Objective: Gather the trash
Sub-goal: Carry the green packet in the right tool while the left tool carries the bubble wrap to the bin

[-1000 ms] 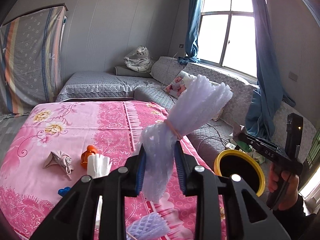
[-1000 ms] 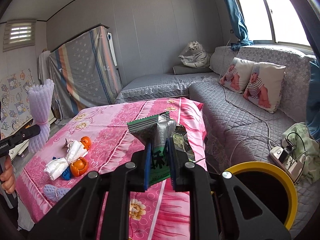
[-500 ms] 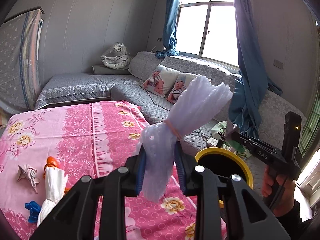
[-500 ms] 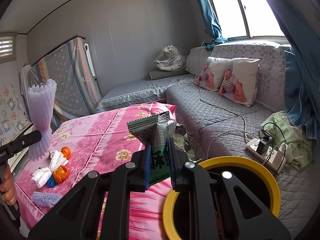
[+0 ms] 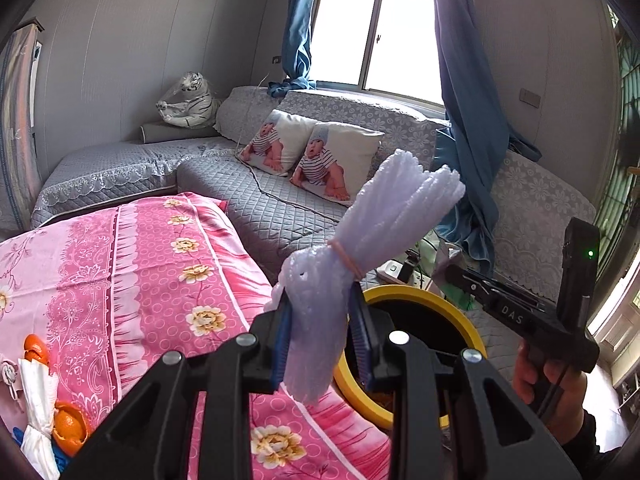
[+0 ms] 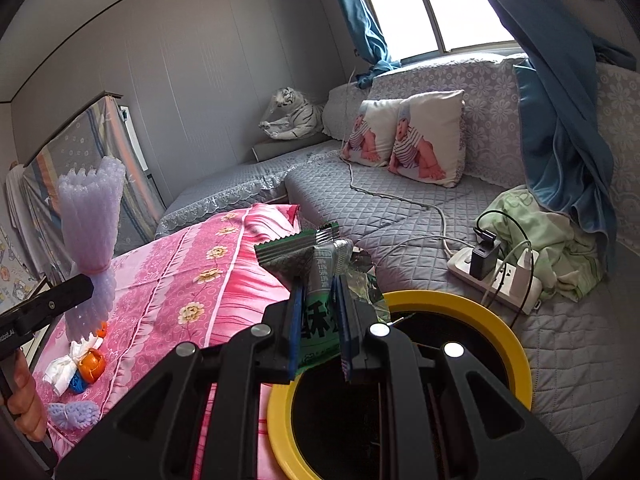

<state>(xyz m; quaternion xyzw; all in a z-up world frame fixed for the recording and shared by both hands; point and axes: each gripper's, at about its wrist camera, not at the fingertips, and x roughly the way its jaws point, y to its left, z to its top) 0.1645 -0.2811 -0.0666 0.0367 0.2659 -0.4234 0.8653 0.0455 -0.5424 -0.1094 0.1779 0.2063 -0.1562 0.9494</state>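
Note:
My left gripper (image 5: 322, 340) is shut on a white foam net bundle (image 5: 360, 248) tied with a rubber band, held above the pink table near the yellow-rimmed bin (image 5: 424, 356); the bundle also shows in the right wrist view (image 6: 90, 240). My right gripper (image 6: 320, 332) is shut on a green snack wrapper (image 6: 316, 280) just over the rim of the bin (image 6: 460, 304). On the pink tablecloth (image 5: 140, 280) lie orange peel (image 5: 68, 428), white tissue (image 5: 38, 408) and another foam net (image 6: 74, 414).
A grey quilted sofa (image 6: 400, 208) with two baby-print cushions (image 6: 408, 140) runs behind the bin. A power strip with plugs (image 6: 496, 276) and a green cloth (image 6: 548, 240) lie on it. Blue curtains (image 5: 468, 120) hang by the window.
Both grippers have swung right, away from the table and toward the bin. The bin has come closer under the right gripper. Both still hold their items.

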